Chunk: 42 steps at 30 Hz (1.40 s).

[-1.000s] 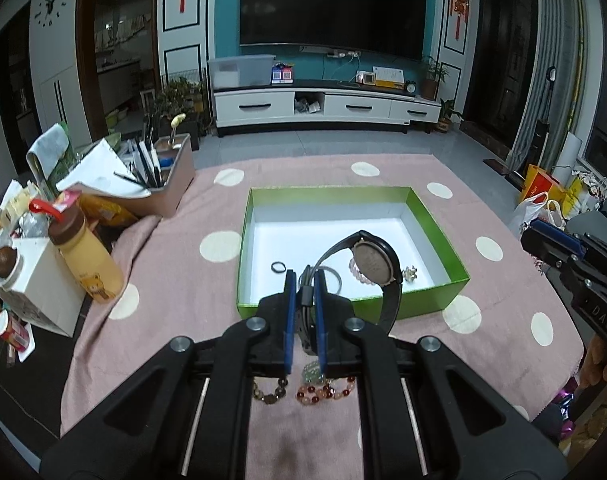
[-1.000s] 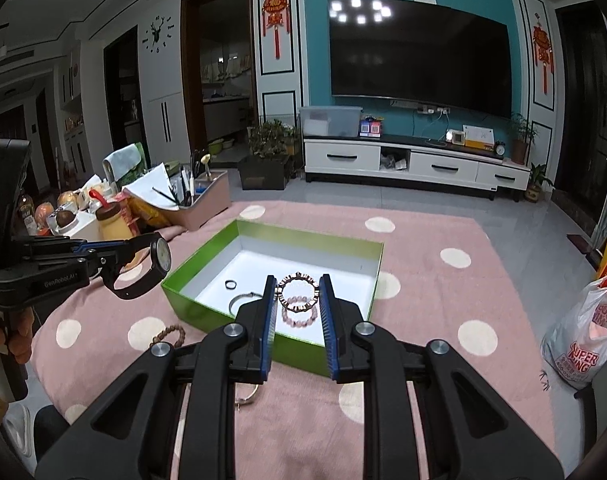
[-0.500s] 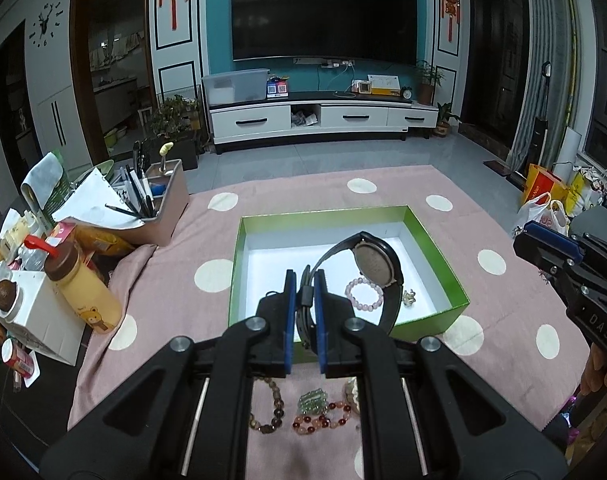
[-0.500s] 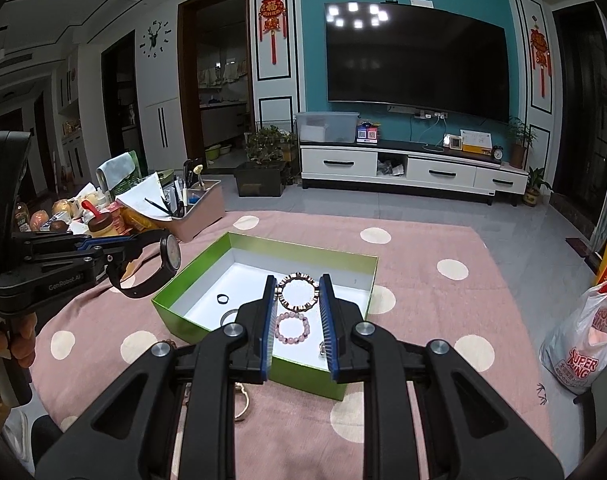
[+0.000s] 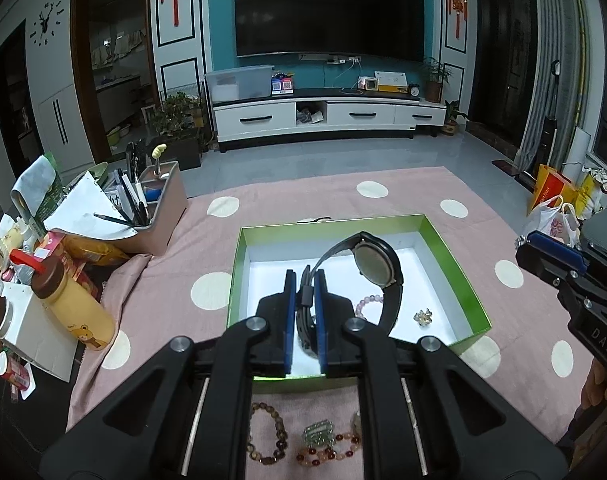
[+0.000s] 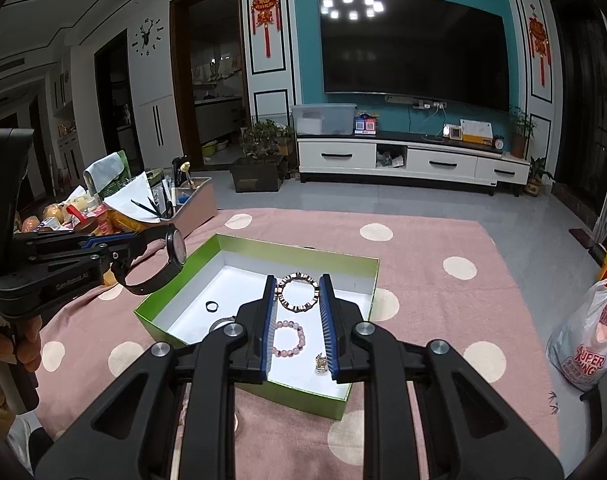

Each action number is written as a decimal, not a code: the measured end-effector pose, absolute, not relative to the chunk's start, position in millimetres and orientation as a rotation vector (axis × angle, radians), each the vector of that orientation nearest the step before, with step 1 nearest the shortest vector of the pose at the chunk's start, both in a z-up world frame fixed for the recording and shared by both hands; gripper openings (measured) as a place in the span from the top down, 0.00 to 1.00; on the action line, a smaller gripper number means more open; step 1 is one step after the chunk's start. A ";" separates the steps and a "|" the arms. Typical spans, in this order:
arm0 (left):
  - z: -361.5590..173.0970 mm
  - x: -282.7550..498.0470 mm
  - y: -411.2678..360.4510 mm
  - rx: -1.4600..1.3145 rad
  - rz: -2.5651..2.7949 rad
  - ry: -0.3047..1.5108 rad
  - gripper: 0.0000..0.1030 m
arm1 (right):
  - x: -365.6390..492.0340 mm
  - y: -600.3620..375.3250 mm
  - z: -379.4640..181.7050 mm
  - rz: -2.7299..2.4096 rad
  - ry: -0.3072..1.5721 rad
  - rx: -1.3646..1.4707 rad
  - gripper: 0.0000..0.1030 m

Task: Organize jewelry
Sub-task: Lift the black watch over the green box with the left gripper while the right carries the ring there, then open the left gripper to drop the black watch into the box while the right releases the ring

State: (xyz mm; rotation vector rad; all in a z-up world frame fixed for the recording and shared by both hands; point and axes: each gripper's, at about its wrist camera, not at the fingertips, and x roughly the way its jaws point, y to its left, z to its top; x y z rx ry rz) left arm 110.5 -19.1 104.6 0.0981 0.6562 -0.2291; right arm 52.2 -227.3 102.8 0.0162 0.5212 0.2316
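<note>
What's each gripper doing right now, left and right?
Left gripper: closed on the strap of the black watch, held above the green box.
Right gripper: holding the dark beaded bracelet between its fingers.

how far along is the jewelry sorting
Partly done. The box already holds a ring, pink bracelet and charm. The left tool holds the watch above it; the right tool grips a bracelet. Beads remain outside.

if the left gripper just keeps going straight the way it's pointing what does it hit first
Probably the white floor of the green box. The left gripper, shut on the black watch, points over the near wall into the box; the dangling watch would likely touch down first. Depth is unclear.
</note>
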 end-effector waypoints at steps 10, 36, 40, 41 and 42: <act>85.1 138.8 -22.8 0.092 -0.220 0.695 0.92 | 80.4 -220.9 88.0 0.244 0.558 0.024 0.80; 28.9 190.1 -27.7 0.117 -0.180 0.825 0.92 | 138.0 -211.7 40.7 0.243 0.687 0.039 0.80; 20.0 195.6 -29.6 0.118 -0.179 0.858 0.91 | 145.0 -208.3 32.3 0.251 0.722 0.044 0.80; 17.6 196.8 -30.2 0.118 -0.179 0.865 0.91 | 147.2 -207.2 29.8 0.254 0.733 0.045 0.80; 16.0 197.5 -31.0 0.119 -0.180 0.872 0.91 | 149.9 -205.7 26.8 0.259 0.749 0.045 0.80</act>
